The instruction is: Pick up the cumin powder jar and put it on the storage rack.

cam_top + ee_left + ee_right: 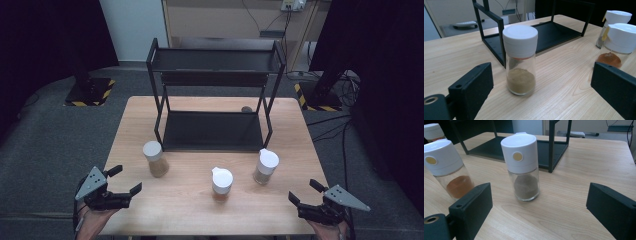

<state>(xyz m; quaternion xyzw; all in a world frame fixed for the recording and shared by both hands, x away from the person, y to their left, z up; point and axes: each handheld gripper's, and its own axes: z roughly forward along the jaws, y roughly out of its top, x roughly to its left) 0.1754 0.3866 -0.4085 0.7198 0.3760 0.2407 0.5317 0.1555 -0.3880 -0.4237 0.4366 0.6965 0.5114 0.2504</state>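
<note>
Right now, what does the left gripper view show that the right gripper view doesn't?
Left gripper view: the tan-powder jar up close, straight ahead between the open jaws, its round white cap plain, with no dot.

Right gripper view: the dark-powder jar centred between that gripper's open jaws, a yellow dot on its cap, and the rack's front right post.

Both: the orange-powder jar, the black rack's lower shelf and the wooden table. All three jars stand upright on the table, outside the rack.
</note>
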